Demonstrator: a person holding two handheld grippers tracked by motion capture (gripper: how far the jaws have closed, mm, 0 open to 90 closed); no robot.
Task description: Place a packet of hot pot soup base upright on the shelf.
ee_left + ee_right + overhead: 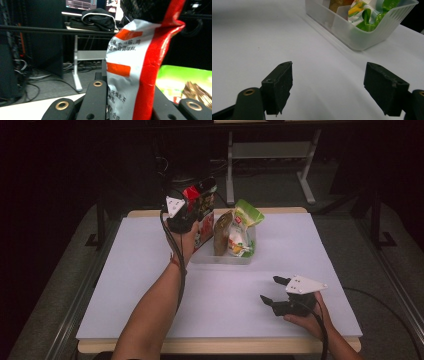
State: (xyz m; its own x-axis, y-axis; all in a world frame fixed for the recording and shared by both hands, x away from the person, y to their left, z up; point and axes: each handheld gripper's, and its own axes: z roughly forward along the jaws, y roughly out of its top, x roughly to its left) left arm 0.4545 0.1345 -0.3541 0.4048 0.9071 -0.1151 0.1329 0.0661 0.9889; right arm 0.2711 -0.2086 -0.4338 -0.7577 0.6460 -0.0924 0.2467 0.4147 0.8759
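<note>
My left gripper [192,212] is shut on a red, white and black snack bag [201,205], held upright over the left end of a clear plastic bin [220,257] at the table's far middle. In the left gripper view the bag [135,75] stands pinched between the black jaws. A brown pouch [223,231] and a green and white bag [243,227] stand in the bin. My right gripper [274,290] rests low near the table's front right, jaws wide apart with nothing between them; its view shows the bin's corner [372,35] ahead.
The white table top [150,285] spreads around the bin. Past the far edge stand dark desk frames and a white metal stand [270,160]. Cables trail from both grippers along the forearms.
</note>
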